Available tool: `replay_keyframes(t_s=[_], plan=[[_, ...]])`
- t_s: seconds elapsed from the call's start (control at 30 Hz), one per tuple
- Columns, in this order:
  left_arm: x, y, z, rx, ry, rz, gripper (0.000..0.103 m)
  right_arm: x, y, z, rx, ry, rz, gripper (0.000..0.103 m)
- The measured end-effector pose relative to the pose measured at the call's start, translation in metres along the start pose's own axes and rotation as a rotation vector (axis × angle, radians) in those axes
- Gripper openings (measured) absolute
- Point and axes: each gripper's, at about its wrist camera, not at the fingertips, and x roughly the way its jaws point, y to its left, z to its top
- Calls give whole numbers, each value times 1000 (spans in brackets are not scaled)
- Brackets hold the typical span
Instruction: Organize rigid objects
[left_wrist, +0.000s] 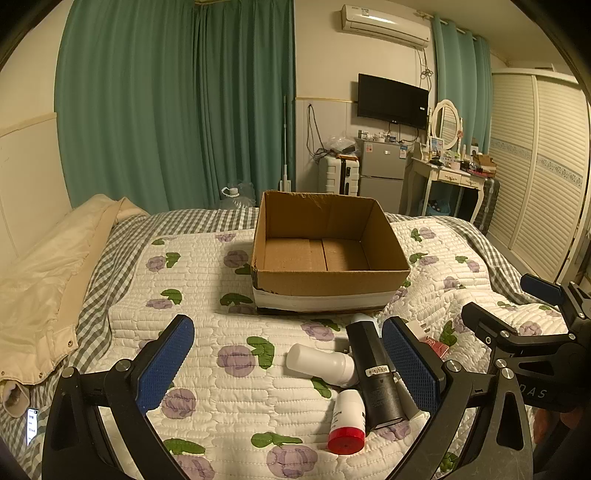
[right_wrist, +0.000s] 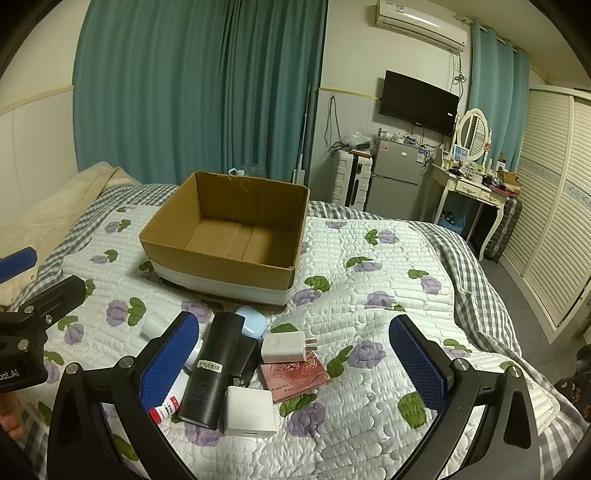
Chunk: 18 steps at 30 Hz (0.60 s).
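Left hand-held gripper (left_wrist: 288, 363) hangs wide and empty over the bed (left_wrist: 207, 280); between its fingers lie a white bottle (left_wrist: 319, 363), a red-capped bottle (left_wrist: 347, 424) and a black cylinder (left_wrist: 375, 373), touching in a heap. Pinch one and its neighbours may roll on the soft quilt. Ahead, the empty cardboard box (left_wrist: 328, 284) waits. Right hand-held gripper (right_wrist: 293, 362), also wide and empty, frames a white plug (right_wrist: 284, 347), a white cube charger (right_wrist: 249, 411) and a pink card (right_wrist: 295, 374); that flat card could slip the pads.
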Motion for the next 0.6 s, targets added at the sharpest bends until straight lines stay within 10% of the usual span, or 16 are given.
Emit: replay_keyframes(t_s=[0.6], plan=[[-1,-1,1,9,-6,-3,103,0,0,0,-1,0,1,103]])
